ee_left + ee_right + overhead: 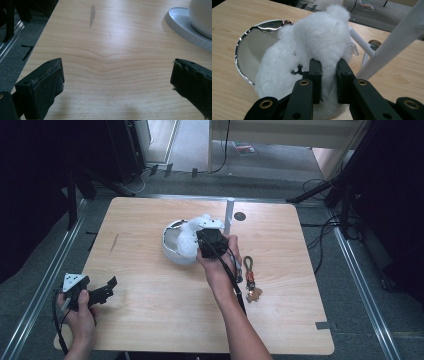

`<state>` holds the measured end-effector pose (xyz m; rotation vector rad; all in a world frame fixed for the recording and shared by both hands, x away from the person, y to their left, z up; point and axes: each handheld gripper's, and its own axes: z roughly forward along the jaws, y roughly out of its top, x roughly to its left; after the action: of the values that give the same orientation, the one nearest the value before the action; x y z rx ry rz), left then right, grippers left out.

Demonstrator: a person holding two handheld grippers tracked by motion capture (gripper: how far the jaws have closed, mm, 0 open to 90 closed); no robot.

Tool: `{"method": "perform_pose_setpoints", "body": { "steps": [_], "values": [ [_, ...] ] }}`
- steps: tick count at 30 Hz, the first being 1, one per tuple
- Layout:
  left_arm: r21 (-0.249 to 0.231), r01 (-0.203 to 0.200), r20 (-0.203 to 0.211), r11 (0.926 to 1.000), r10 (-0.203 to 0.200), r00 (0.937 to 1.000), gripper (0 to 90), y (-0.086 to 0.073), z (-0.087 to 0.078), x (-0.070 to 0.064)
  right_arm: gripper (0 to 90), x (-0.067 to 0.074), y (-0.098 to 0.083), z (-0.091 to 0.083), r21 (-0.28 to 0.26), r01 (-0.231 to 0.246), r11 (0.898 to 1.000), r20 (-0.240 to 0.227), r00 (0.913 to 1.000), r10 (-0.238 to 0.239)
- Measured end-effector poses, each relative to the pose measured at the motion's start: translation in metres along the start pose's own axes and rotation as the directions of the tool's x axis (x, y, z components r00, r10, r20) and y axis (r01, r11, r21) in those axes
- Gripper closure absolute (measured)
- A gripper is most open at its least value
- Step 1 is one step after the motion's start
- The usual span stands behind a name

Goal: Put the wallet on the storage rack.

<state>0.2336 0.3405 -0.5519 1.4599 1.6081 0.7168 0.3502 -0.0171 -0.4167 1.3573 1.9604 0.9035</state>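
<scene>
A fluffy white plush toy point(317, 42) hangs over a white bowl point(249, 50) with a shiny rim, near the table's middle. My right gripper point(329, 80) is shut on the plush, its black jaws pinching the fur from both sides. From above, the plush point(190, 236) lies partly in the bowl point(170, 251), with the right gripper point(210, 242) right against it. My left gripper point(107, 287) rests low over the table's front left corner, jaws wide apart with nothing between them. In the left gripper view, the left gripper point(117, 82) faces bare wood, and the bowl point(185, 27) shows at the top right.
A white post point(229, 215) on a stand rises just behind the plush, with white rods point(392, 40) close to the right gripper. A small dark disc point(240, 216) lies beside the post. A keychain with a strap and a small figure point(251, 282) lies right of my right forearm.
</scene>
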Motion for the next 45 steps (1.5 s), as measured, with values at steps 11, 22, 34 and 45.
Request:
{"method": "perform_pose_setpoints", "body": {
  "steps": [11, 22, 34, 45],
  "values": [
    [-0.003, 0.001, -0.001, 1.0, -0.001, 1.0, 0.0, 0.0, 0.0, 0.0, 78.2, 0.013, 0.003, 0.016, -0.011, 0.014, 1.0, 0.029, 0.9995, -0.013],
    [-0.001, 0.002, 0.0, 1.0, -0.002, 1.0, 0.0, 0.0, 0.0, 0.0, 75.5, 0.024, 0.001, 0.031, -0.037, 0.038, 0.999, 0.009, 0.9993, -0.038],
    [0.001, 0.0, 0.002, 1.0, 0.0, 1.0, 0.0, 0.0, 0.0, 0.0, 72.5, 0.035, -0.005, 0.037, -0.113, 0.07, 0.991, -0.019, 0.9972, -0.073],
    [0.004, 0.001, 0.007, 1.0, -0.001, 1.0, 0.0, 0.0, 0.0, 0.0, 68.2, 0.041, -0.015, 0.046, -0.084, 0.089, 0.992, -0.05, 0.9944, -0.094]
  ]
}}
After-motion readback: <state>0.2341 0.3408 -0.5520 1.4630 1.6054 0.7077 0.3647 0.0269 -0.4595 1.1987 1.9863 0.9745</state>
